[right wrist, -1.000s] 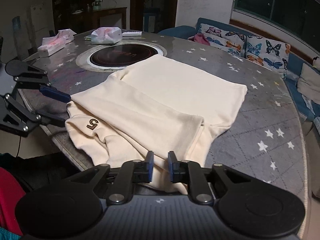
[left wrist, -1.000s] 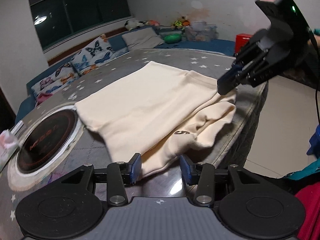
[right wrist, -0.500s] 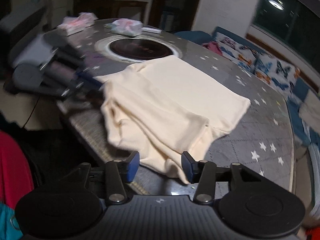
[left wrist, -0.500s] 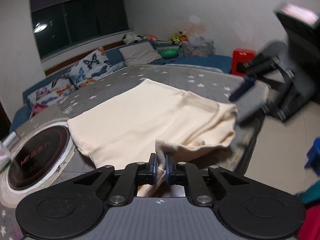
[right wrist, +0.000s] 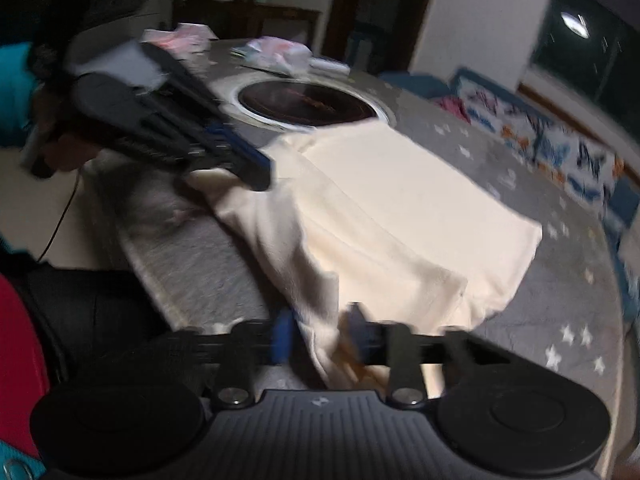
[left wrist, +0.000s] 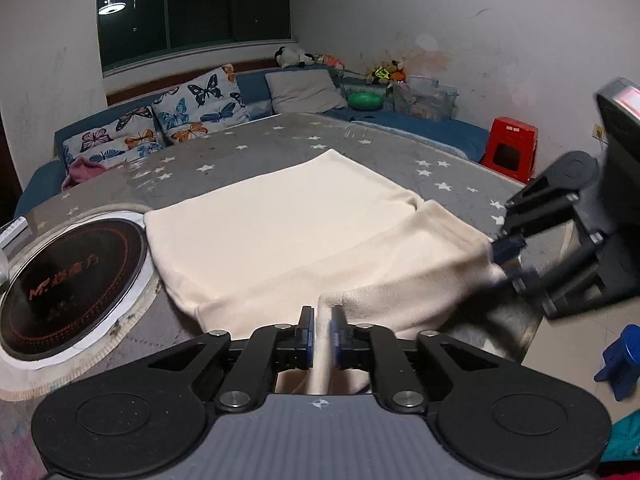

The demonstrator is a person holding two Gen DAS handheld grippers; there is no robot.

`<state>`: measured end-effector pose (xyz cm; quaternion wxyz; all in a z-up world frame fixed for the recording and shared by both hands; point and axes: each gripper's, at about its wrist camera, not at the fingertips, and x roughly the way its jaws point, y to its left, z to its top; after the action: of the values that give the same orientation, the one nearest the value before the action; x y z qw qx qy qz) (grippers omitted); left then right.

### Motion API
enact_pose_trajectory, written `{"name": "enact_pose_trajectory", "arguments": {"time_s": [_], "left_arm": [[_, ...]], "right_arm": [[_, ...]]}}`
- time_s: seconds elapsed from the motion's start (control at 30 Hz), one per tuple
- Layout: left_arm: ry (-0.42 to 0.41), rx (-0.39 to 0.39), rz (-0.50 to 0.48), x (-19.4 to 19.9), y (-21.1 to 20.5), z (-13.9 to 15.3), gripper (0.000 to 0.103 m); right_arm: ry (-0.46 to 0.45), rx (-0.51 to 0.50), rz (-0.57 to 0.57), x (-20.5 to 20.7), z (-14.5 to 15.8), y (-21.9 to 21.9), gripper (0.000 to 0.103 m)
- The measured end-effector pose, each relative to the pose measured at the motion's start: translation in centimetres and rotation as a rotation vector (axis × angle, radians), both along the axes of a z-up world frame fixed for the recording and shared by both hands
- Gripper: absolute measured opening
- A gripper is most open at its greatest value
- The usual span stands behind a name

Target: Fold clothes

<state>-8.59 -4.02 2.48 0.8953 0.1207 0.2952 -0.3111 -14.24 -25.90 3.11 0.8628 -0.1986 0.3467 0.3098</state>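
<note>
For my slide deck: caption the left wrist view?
Left gripper pinches the cream garment's near edge while the right gripper closes on its other corner.

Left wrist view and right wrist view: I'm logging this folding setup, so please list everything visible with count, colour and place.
garment: one, cream, spread on the table, near edge lifted
table: one, grey cover with white stars
induction cooktop: one, black, set into the table beside the garment
butterfly cushions: several, white with coloured butterflies, on the blue sofa
grey pillow: one, on the sofa
green bowl: one, by the far wall
stool: one, red, on the floor
tissue packs: two, pinkish-white, far table side
left hand-held gripper: black, blue pads, jaws opening, cloth between
right hand-held gripper: blurred, jaws closing on cloth
</note>
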Motion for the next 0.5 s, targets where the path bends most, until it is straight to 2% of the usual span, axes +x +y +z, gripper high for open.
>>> {"name": "enact_pose_trajectory", "arguments": {"time_s": [0.03, 0.1, 0.13, 0.33, 0.43, 0.47, 0.5], "left_arm": [[-0.006, 0.003, -0.001, -0.3, 0.3, 0.1, 0.015], [-0.027, 0.015, -0.001, -1.2, 0.9, 0.2, 0.038], [-0.04, 0.022, -0.006, -1.7, 1.2, 0.3, 0.04], [-0.088, 0.093, -0.069, -4.1, 2.0, -0.4, 0.04], [-0.121, 0.158, -0.09, -4.7, 1.7, -1.3, 0.04], [-0.129, 0.176, -0.092, -4.7, 1.6, -1.6, 0.038], [-0.127, 0.185, -0.088, -4.6, 1.5, -1.8, 0.025]], "right_arm": [[0.021, 0.022, -0.018, 0.5, 0.1, -0.3, 0.016], [0.052, 0.061, -0.047, 1.3, 0.4, -0.8, 0.014], [0.059, 0.076, -0.058, 1.5, 0.6, -1.1, 0.014], [0.066, 0.119, -0.082, 2.3, 1.3, -1.6, 0.012], [0.058, 0.136, -0.094, 2.3, 1.6, -1.5, 0.012], [0.055, 0.139, -0.099, 2.3, 1.7, -1.5, 0.011], [0.051, 0.141, -0.105, 2.3, 1.7, -1.5, 0.01]]}}
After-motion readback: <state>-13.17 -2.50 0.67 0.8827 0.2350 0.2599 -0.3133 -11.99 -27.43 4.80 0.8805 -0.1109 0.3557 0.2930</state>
